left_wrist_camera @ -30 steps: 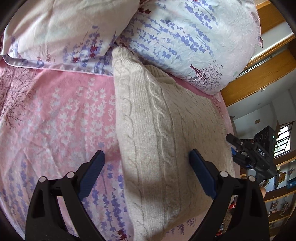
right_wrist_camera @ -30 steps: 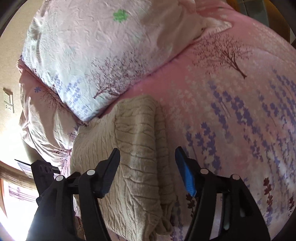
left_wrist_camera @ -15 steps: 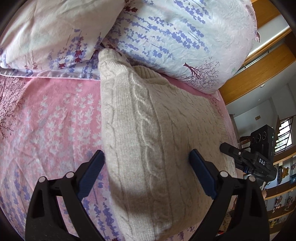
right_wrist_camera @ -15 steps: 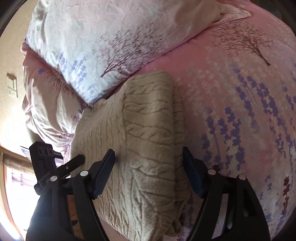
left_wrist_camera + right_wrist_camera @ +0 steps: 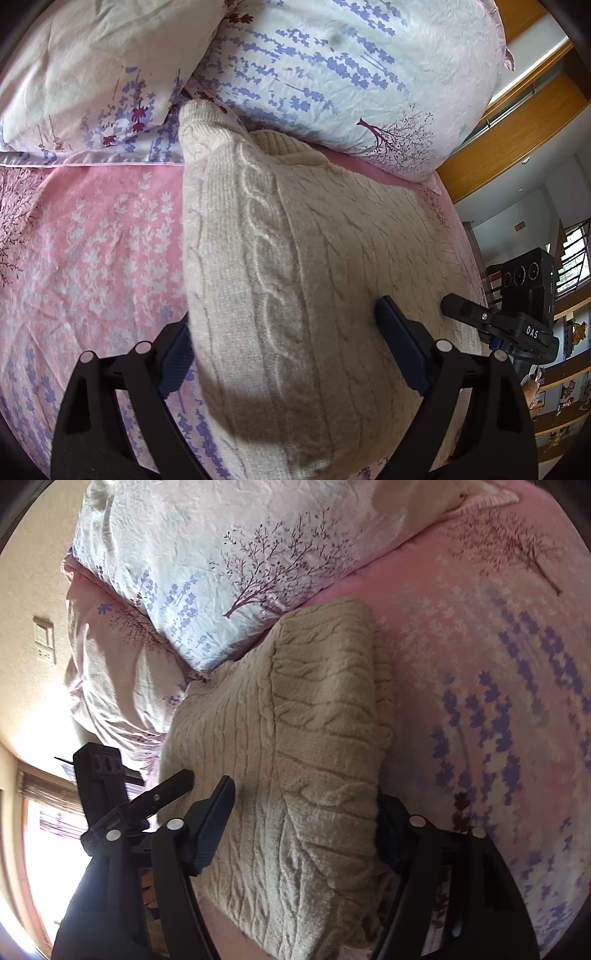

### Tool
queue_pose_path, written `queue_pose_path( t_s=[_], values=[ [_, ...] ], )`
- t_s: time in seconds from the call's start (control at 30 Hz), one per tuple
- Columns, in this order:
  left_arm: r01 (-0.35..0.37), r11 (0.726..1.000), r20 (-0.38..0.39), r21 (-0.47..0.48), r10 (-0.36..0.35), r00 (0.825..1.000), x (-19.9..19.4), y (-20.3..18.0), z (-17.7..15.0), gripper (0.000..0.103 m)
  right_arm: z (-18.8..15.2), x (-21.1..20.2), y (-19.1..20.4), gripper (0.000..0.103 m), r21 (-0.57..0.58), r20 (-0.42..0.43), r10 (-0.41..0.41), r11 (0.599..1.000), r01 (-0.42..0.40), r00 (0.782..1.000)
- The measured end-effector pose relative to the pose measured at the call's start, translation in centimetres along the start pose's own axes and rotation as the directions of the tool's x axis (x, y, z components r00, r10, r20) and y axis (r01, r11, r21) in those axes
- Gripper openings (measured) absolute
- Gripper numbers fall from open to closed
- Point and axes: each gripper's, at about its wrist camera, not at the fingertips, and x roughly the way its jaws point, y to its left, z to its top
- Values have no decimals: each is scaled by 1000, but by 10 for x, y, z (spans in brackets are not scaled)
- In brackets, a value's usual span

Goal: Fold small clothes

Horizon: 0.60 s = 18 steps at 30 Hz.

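A folded cream cable-knit sweater (image 5: pixel 295 277) lies on the pink floral bedsheet (image 5: pixel 92 240), its far end against the pillows. My left gripper (image 5: pixel 284 332) is open, its jaws straddling the sweater's near part, one finger at the left folded edge, the other resting on top. In the right wrist view the same sweater (image 5: pixel 295 757) lies between the open jaws of my right gripper (image 5: pixel 306 812), which straddles its folded edge from the opposite side. Each gripper shows in the other's view: the right one (image 5: pixel 517 325), the left one (image 5: pixel 122 805).
Two floral pillows (image 5: pixel 351 74) (image 5: pixel 85 74) lie at the head of the bed, also in the right wrist view (image 5: pixel 221 554). The bed edge, wooden trim (image 5: pixel 517 129) and a wall with a switch (image 5: pixel 44 638) lie beyond the sweater.
Both grippers have moved forward and down over the sweater, so it now fills the space between each pair of open jaws. The sweater itself has stayed in place.
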Motion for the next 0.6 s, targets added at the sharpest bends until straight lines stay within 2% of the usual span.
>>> queue_pose_path(
  t_s=[0.13, 0.33, 0.43, 0.5, 0.6],
  values=[
    [17, 1000, 10, -20, -17, 1000, 3, 1, 0, 80, -2, -2, -8, 46, 28, 21, -4, 1000, 4, 1000],
    [42, 998, 5, -48, -42, 999, 7, 3, 2, 77, -1, -5, -23, 47, 91, 26, 51, 994, -53, 998],
    [45, 998, 31, -46, -44, 999, -1, 5, -1, 64, -3, -8, -20, 40, 68, 44, 52, 996, -55, 998],
    [59, 997, 50, -43, -57, 997, -10, 6, -2, 50, -6, -9, -15, 37, 53, 58, 58, 997, -61, 997],
    [82, 996, 56, -46, -79, 995, -17, 9, -4, 44, -10, -14, -4, 35, 23, 80, 76, 997, -78, 994]
  ],
)
